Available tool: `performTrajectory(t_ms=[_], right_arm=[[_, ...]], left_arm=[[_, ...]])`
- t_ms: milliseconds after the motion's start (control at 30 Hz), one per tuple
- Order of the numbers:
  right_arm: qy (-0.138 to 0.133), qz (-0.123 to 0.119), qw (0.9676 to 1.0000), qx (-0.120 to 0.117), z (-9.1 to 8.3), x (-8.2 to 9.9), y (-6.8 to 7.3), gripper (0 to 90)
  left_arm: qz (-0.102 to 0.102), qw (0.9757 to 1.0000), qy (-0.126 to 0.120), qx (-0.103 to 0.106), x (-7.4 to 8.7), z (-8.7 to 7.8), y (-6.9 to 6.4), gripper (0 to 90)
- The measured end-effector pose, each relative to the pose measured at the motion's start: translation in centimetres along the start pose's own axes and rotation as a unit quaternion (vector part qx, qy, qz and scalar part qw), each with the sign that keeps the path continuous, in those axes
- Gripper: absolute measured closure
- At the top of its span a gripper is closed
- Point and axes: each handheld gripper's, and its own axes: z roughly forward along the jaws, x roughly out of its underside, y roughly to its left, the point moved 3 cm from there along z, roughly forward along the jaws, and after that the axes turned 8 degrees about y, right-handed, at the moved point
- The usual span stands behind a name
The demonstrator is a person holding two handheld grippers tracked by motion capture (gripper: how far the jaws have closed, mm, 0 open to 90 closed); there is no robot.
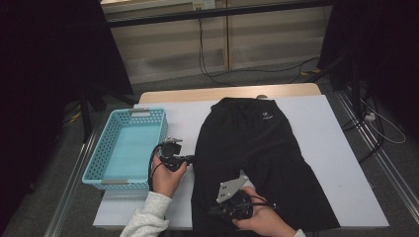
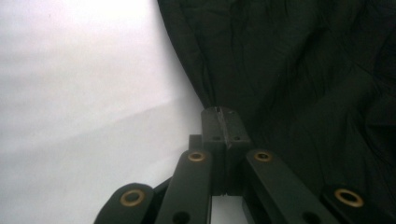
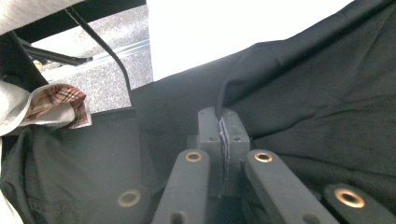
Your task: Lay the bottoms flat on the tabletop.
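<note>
At three o'clock of the left gripper (image 1: 190, 159) lies the shorts (image 1: 257, 163), edge seemingly pinched; right gripper (image 1: 216, 211) clamps their hem.

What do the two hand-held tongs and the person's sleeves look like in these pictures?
Both tongs are black. The left tongs trail a black looped cable. The right tongs carry a grey three-cornered plate with small holes on top. In both gripper views, the flat black jaw links have brass-coloured rivet rings. The person's left sleeve is light grey knit fabric.
</note>
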Motion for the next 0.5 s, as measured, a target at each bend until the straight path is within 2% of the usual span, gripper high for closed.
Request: performTrajectory(t_ms=[133, 167, 200, 233, 267, 333, 400, 500], right_arm=[[0.004, -0.005, 1.0000, -0.002, 0.0, 0.1, 0.0, 89.1], [0.002, -0.001, 1.0000, -0.003, 0.0, 0.1, 0.0, 87.2], [0.002, -0.002, 1.0000, -0.004, 0.0, 0.0, 0.0, 81.5], [0.003, -0.002, 1.0000, -0.001, -0.1, 0.0, 0.0, 72.5], [0.000, 0.002, 0.9999, 0.013, -0.2, 0.0, -0.1, 67.0], [-0.002, 0.003, 0.9997, 0.025, -0.5, 0.0, -0.5, 62.0], [-0.015, 0.018, 0.9989, 0.042, -1.3, -0.1, -1.1, 53.4], [-0.036, 0.031, 0.9968, 0.064, -2.7, -0.1, -2.1, 45.3]], left_arm=[[0.004, 0.9999, 0.007, 0.006, 0.2, 0.8, -0.1, 90.0], [0.009, 0.9999, 0.008, 0.009, 0.2, 0.9, -0.1, 90.0], [0.013, 0.9999, 0.001, 0.007, 0.1, 0.9, -0.1, 87.1], [0.020, 0.9998, -0.005, 0.004, 0.1, 0.9, 0.0, 80.1], [0.022, 0.9997, -0.007, 0.010, 0.0, 0.9, 0.0, 71.5], [0.027, 0.9994, -0.011, 0.017, -0.1, 0.7, -0.1, 62.5], [0.041, 0.9990, -0.016, 0.009, -0.2, 0.6, -0.3, 49.5], [0.049, 0.9985, -0.023, 0.008, -0.4, 0.3, -0.6, 36.9]])
